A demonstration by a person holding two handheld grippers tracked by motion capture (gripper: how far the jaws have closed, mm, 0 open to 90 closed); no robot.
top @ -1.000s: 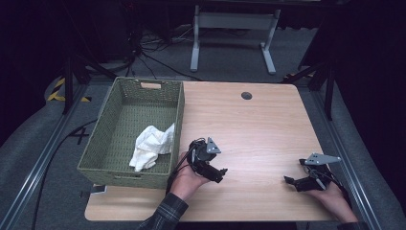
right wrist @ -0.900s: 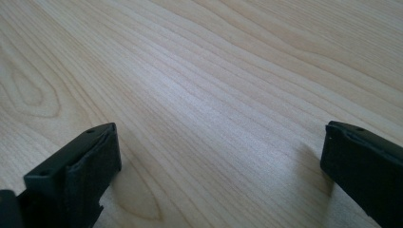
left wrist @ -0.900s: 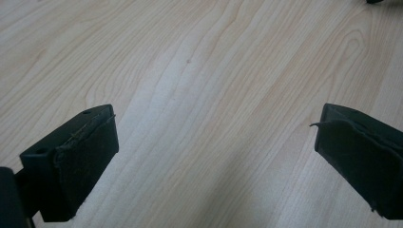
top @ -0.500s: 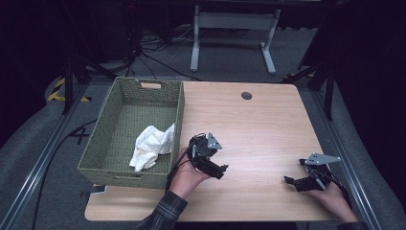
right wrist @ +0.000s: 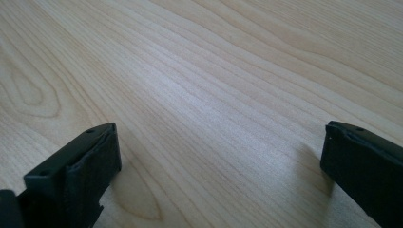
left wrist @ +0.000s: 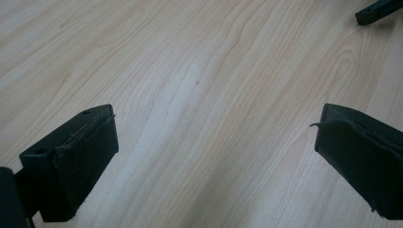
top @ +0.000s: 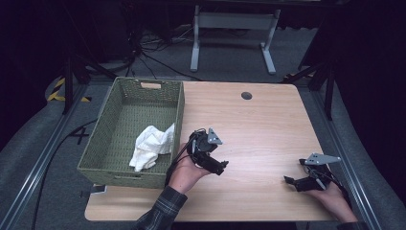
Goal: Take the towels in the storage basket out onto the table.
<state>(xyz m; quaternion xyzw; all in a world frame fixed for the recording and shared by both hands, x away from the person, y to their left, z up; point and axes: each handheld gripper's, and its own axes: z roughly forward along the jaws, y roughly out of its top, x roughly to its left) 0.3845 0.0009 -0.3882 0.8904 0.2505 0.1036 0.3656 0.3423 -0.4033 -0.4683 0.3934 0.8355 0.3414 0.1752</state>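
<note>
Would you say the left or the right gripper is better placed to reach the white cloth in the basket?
Left, probably: the left gripper sits open just beside the basket holding the white cloth; the right gripper is at the table's far edge.

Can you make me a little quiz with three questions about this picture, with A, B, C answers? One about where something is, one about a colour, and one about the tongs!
1. Where does the white cloth lie?
A. In the green basket
B. On the bare wooden table
C. On the floor

2. What colour is the basket?
A. Red
B. Green
C. Blue

3. How do the left tongs stand?
A. Shut on the cloth
B. Shut on nothing
C. Open, with nothing between them

Right letters:
1. A, since the high view shows the cloth crumpled inside the basket's woven walls, near its right side.
2. B, since the woven walls are an olive green.
3. C, since the left gripper view shows the two black jaws far apart with just bare wood between them.
</note>
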